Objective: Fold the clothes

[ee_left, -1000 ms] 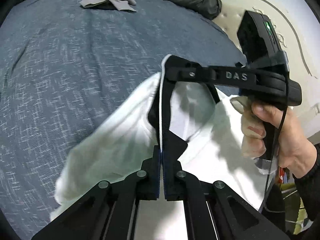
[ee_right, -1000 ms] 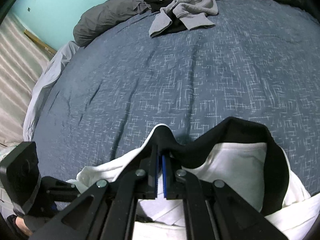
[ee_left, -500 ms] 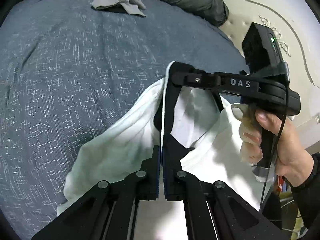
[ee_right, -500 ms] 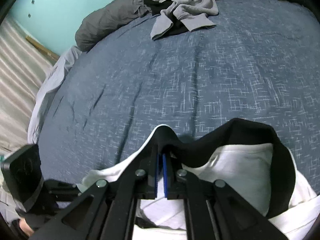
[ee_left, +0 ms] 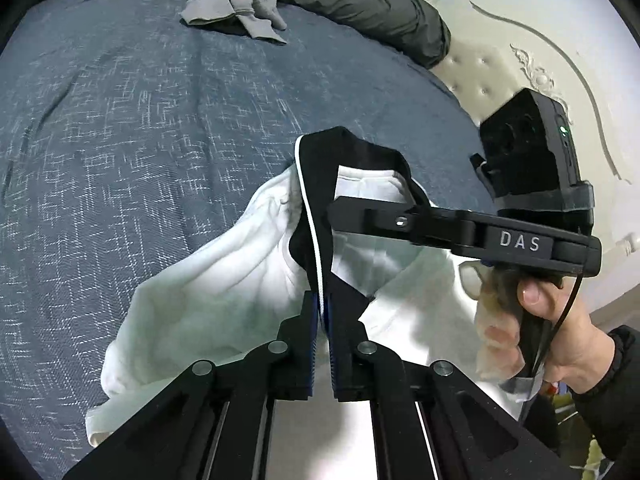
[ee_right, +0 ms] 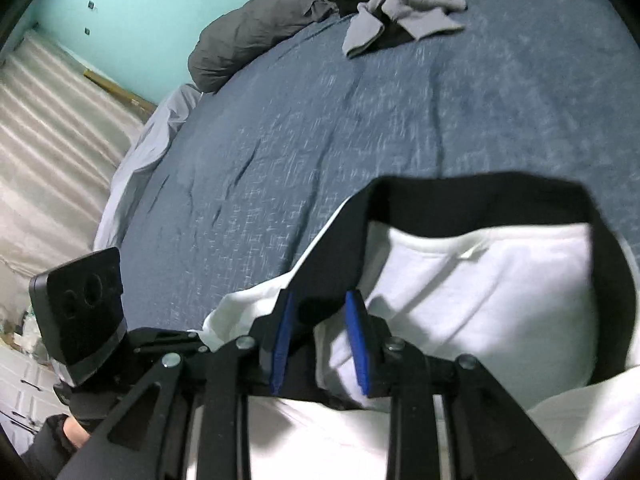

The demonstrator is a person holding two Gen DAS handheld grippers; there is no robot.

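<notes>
White shirt (ee_left: 224,292), left claw (ee_left: 322,308) pinching collar, right claw (ee_right: 320,332) opening

Two wrist fisheyes, angled down, close over one white garment (ee_left: 208,300) (each other's tool visible).

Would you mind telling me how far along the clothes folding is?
Early on. Nothing looks folded. The white shirt lies bunched on the bed, its black collar pinched by the left tool; the right tool is opening. The grey clothes pile awaits.
</notes>
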